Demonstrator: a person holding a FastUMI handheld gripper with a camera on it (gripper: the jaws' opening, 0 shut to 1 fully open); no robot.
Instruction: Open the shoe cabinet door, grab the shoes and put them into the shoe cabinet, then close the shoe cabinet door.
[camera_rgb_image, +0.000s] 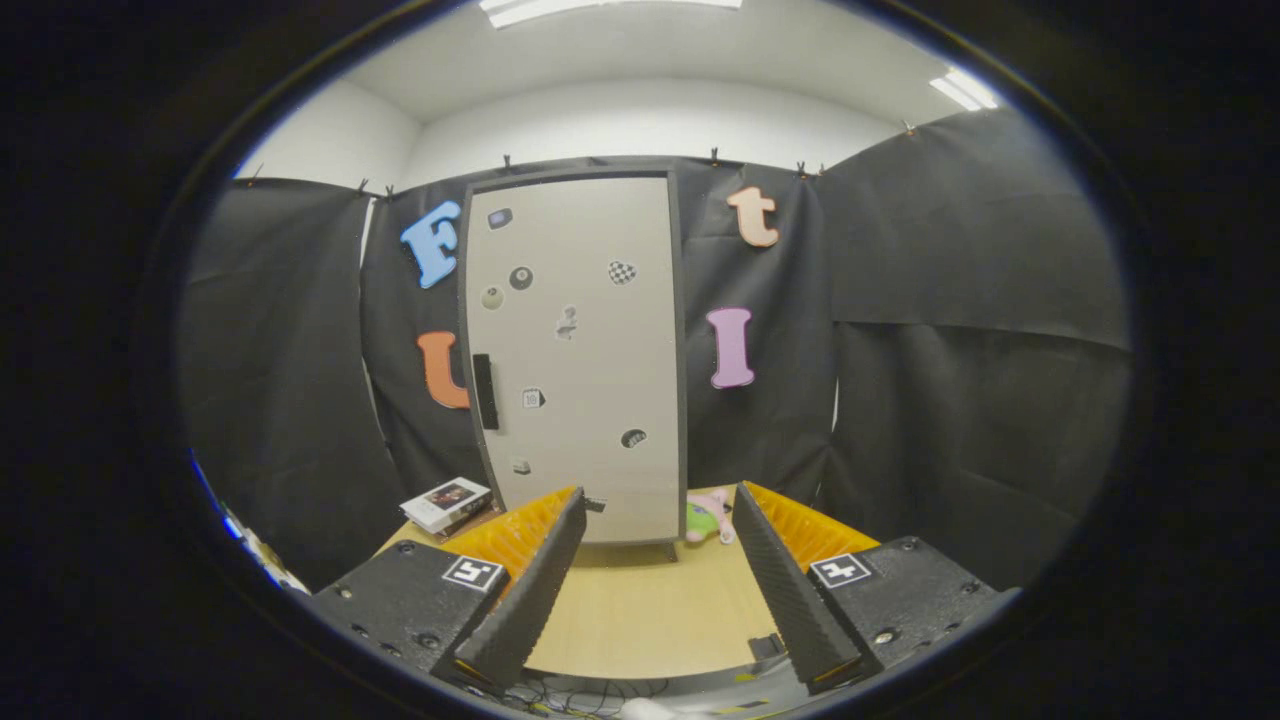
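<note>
The shoe cabinet (575, 360) stands upright at the back of the wooden table (650, 610), a tall pale door in a dark frame, stuck with several small magnets. Its door is closed, with a dark vertical handle (485, 391) on its left side. My gripper (658, 510) is open, its fingers spread wide with nothing between them, well short of the cabinet and pointing at its lower part. No shoes can be made out.
A white box (446, 503) lies on the table left of the cabinet's foot. A small pink and green soft toy (708, 519) sits at the cabinet's right foot, just beyond the right finger. Black cloth walls close the booth on all sides.
</note>
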